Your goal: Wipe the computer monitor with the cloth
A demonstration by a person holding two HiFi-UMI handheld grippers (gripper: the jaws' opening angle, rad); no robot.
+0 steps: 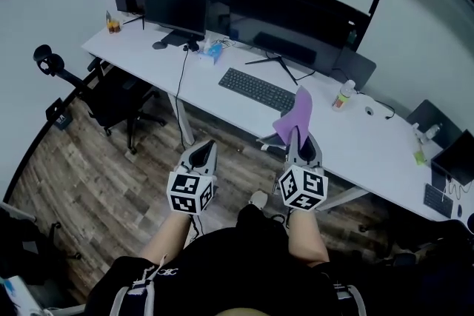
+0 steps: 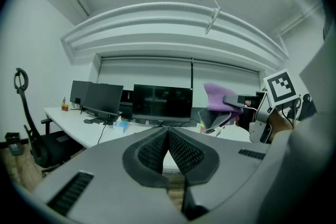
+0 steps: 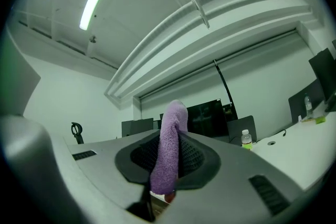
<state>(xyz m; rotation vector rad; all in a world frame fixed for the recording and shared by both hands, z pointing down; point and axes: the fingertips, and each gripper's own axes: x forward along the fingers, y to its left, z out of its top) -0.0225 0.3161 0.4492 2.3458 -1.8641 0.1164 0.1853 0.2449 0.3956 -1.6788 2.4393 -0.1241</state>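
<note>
The purple cloth (image 1: 295, 117) is pinched upright in the jaws of the right gripper (image 1: 298, 137), presumably ready for the wide monitor (image 1: 296, 22) standing far across the desk (image 1: 200, 79), well apart from it; the left gripper (image 1: 208, 148), jaws pressed together on nothing, is held idle at the near left

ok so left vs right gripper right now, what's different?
The left gripper has its jaws pressed together on nothing; the right gripper is shut on the purple cloth, which sticks up past its jaws. In the head view the left gripper hangs over floor, while the right gripper's tip meets the desk edge. Shared: both point toward the desk, and neither touches the monitor.
</note>
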